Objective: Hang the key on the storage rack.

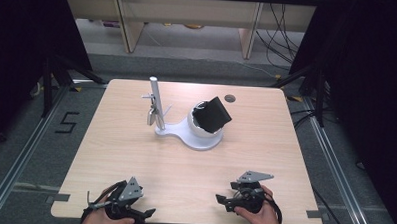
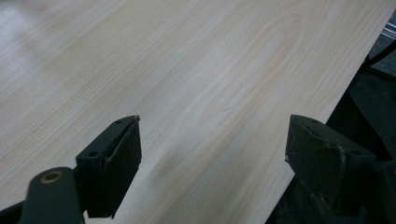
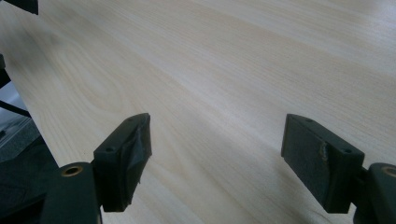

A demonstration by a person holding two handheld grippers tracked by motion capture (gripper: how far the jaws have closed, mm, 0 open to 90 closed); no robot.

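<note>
Fingers [image 2: 116,163] of the left gripper [image 1: 142,214] and right gripper [image 1: 222,199] are spread wide; nothing is held. The stand [image 1: 185,134], at twelve o'clock, is untouched; everything is left.

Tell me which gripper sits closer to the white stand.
The right gripper: it lies nearer the white stand than the left gripper, which rests at the table's near-left edge.

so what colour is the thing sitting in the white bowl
Black; the high view shows it best.
</note>
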